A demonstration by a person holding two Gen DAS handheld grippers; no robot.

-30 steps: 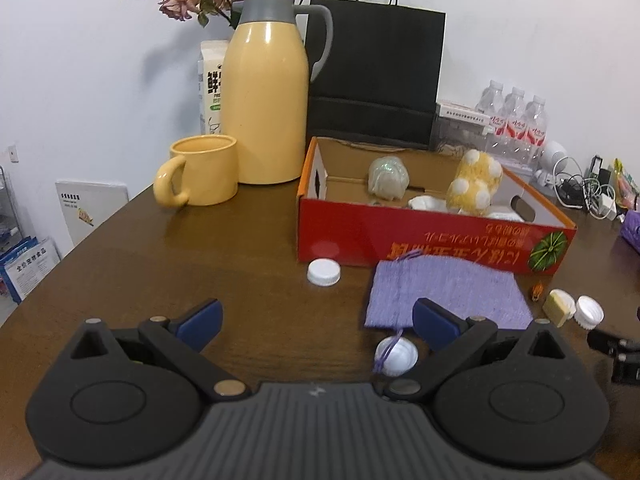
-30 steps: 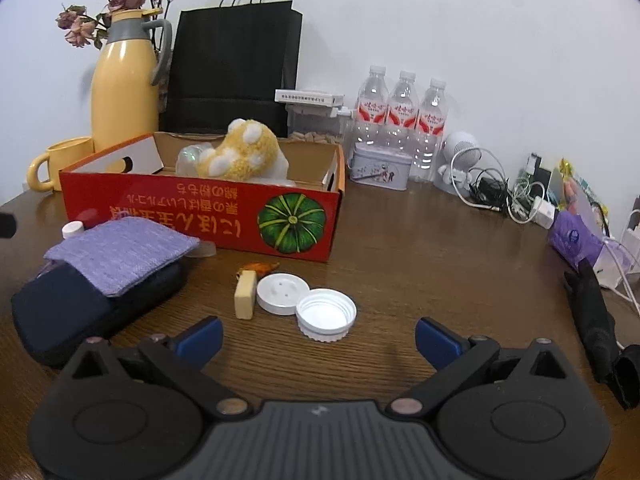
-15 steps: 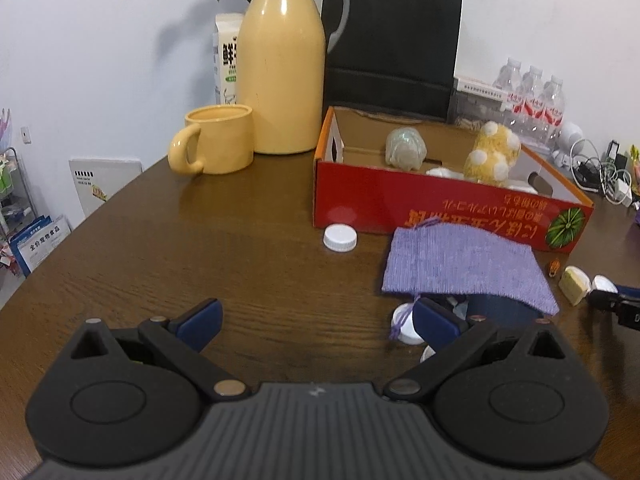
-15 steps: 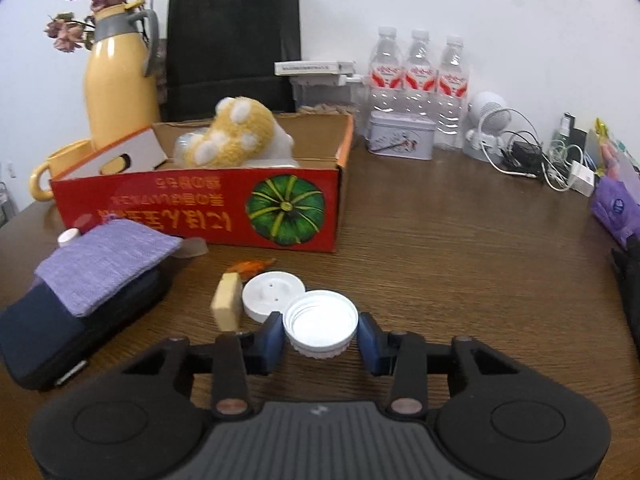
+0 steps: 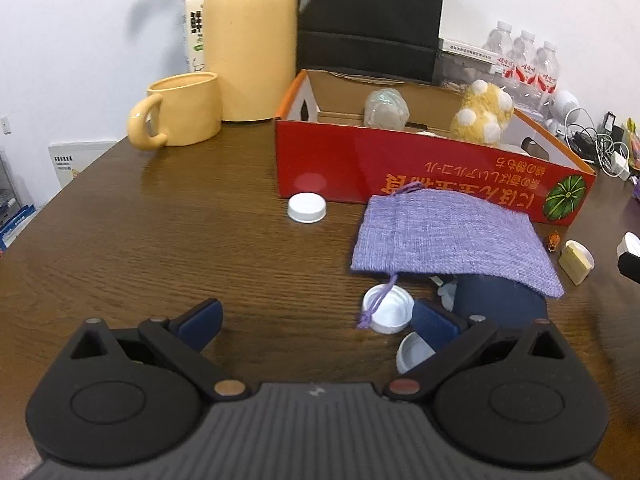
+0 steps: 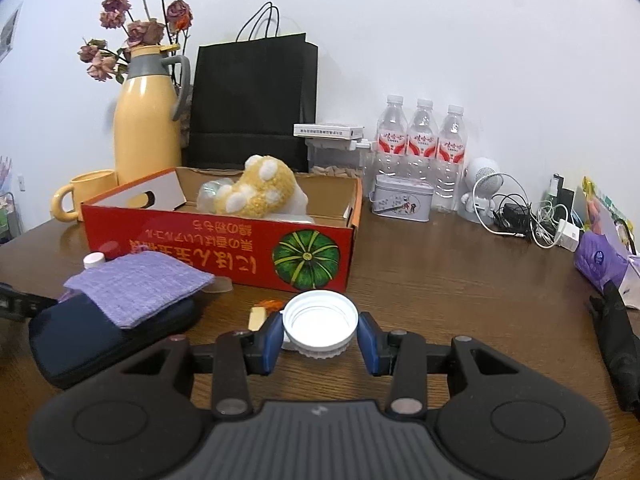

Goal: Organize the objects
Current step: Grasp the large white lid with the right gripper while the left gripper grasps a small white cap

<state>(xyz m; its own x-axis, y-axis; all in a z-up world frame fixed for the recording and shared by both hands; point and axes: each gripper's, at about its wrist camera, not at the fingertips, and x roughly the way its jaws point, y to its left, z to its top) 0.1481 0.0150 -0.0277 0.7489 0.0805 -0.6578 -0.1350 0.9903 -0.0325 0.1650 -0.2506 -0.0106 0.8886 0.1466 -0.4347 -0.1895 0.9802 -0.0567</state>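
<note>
Pinching a white cap in my right tool, open side up, the blue pads pressed against its ribbed rim on both sides. It sits just in front of the red cardboard box, right below the green pumpkin print, and seems to ride a little above the worktop, though I cannot tell for certain that it is clear of the wood.

My left tool is spread wide with nothing between its pads, angled down at the worktop near the purple pouch, which lies draped over a dark blue case. Two more white caps wait right by its right-hand pad: one with the pouch's cord across it, one partly hidden behind the pad. A third lies closed side up close to the box's front wall.

So this looks like the gathering stage: cap in hand, box as the likely home, where a plush toy already lies. Next I reckon I must raise the cap over the front wall and loosen my grip only once it is above the box floor. The rim is shallow, so I need to keep it level or it could slip out sideways.
</note>
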